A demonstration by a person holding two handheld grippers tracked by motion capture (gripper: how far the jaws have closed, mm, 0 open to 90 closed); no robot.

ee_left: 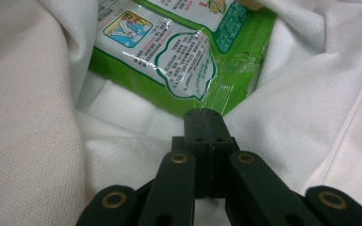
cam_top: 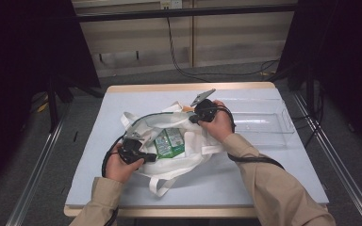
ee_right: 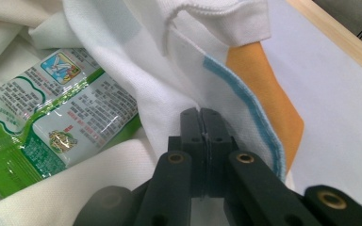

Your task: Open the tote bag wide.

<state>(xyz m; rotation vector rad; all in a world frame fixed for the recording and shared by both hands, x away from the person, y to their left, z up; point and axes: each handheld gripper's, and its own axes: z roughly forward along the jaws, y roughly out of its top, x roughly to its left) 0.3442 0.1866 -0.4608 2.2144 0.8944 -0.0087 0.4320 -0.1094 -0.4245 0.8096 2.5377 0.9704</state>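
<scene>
White cloth tote bag holds a green-and-white plastic packet; its print is too small to read. Left gripper, at the bag's 8 o'clock, and right gripper, at 1 o'clock, each pinch bag cloth.

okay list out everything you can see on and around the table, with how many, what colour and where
cloth bag: one, white with an orange and blue patch, middle of the table, mouth held apart
snack packet: one, green and white, inside the bag
plastic tray: one, clear, far right of the table
table: one, pale blue top with a wooden edge
cables: black, on the floor beyond the table
left gripper: black, shut on the bag's near rim
right gripper: black, shut on the bag's far rim
sleeves: two, tan
</scene>
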